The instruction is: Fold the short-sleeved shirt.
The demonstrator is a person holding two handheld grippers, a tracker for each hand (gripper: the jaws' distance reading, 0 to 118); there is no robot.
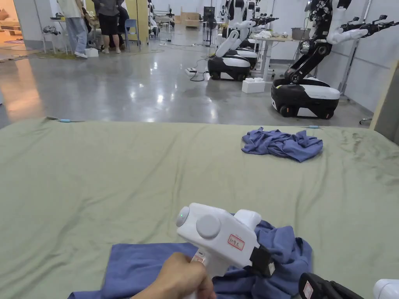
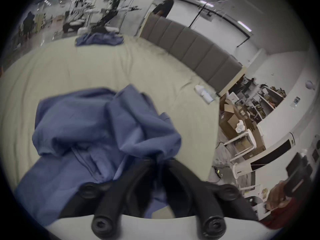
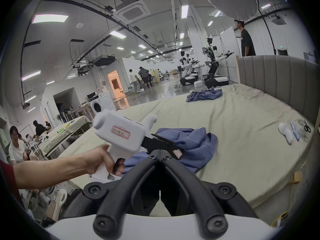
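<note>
Shirt: blue shirt (image 1: 156,268) lies rumpled at the near edge of my bed (image 1: 97,175), partly flat on my left side, bunched up on the right.
Left claw: my left gripper (image 2: 160,160) has its jaws drawn together on a fold of the shirt's bunched part; cloth runs down between them in the left gripper view.
Left hand: my hand (image 1: 179,278) wraps the white handle from below, the body of the tool sitting over the shirt.
Right claw: my right gripper (image 3: 159,158) has its jaws meeting tip to tip with nothing between them; it sits near the bed's edge, just beside the left gripper, apart from the cloth.
Right hand: blurred at the edge of the left gripper view, so I say little of it.
Second shirt: another blue heap (image 1: 282,144) lies crumpled at the far side of the bed, well apart from mine.
Headboard: grey padded headboard (image 3: 277,77) stands along my right.
Small items: a white bottle (image 3: 285,133) and scissors (image 3: 307,127) lie on the bed near the headboard.
Room: robots (image 1: 308,74) stand on the floor beyond the bed.
</note>
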